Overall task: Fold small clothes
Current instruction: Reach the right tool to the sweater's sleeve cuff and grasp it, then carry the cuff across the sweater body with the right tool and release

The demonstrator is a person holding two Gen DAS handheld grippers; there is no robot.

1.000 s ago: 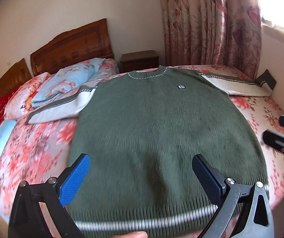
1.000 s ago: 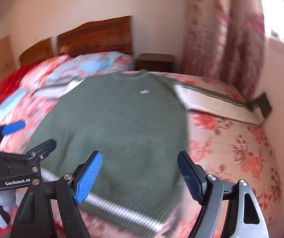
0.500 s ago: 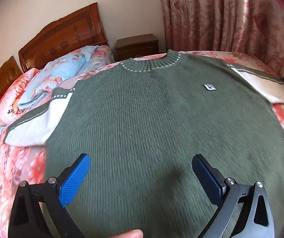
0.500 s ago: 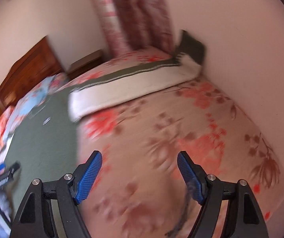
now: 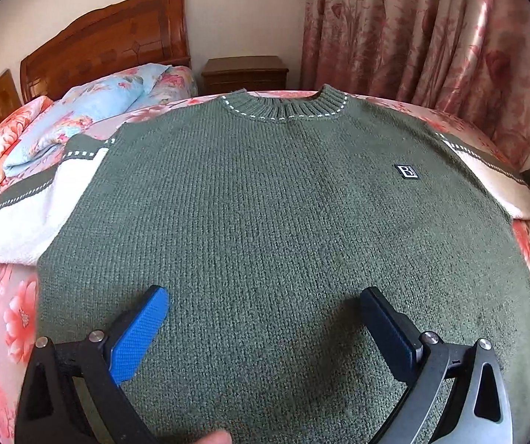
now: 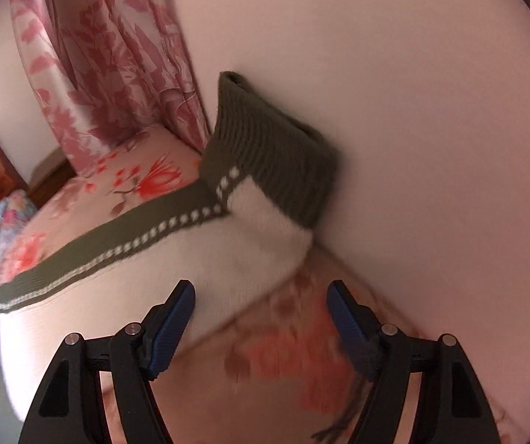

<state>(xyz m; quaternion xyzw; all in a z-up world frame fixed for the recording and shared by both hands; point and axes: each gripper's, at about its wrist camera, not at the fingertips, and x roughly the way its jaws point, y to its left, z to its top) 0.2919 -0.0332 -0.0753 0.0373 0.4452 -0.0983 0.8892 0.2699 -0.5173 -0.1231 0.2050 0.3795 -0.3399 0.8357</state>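
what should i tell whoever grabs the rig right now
Left gripper: open, empty, over the sweater body.
Right gripper: open, empty, jaws just closing slightly, edge of the right sleeve between them, not pinched.
Sweater lies flat, front up, on the bed, both sleeves spread out; right cuff against the wall.
Done: laid flat.
Left: every fold, sleeves first.

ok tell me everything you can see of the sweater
The sweater is a chunky green knit lying flat and face up on the floral bed. It has a ribbed collar with white dashed stitching, a small black chest patch, and white sleeves with green stripes, spread outward. One ribbed green cuff bends up against the wall.
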